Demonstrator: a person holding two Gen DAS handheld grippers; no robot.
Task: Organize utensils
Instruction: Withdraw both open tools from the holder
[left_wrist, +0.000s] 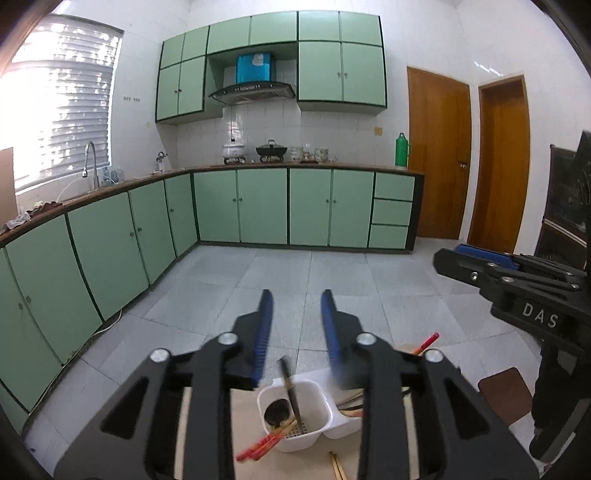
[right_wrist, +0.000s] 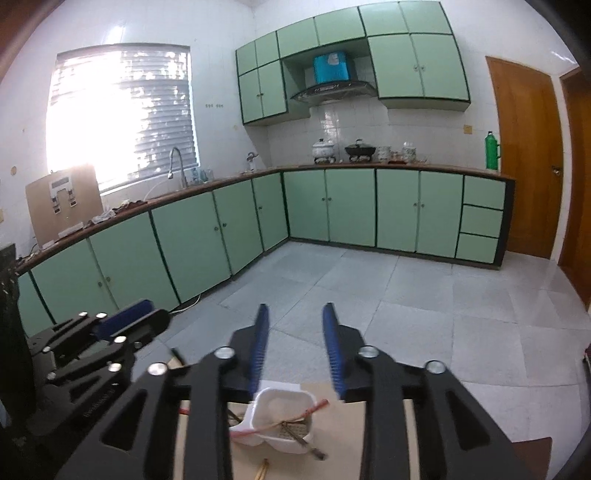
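Utensils (left_wrist: 288, 410), red chopsticks and a dark spoon, lie in a white basket (left_wrist: 317, 391) on the desk (left_wrist: 243, 417), more scattered beside it. Both the left gripper (left_wrist: 295, 317) and right gripper (right_wrist: 295, 328) hang above with fingers parted, empty. Judged an approach step: next, descend onto a loose chopstick.

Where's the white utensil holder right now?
The white utensil holder sits low and centre in both wrist views, on the tan tabletop just below the open left tongs, with red chopsticks leaning out of it.
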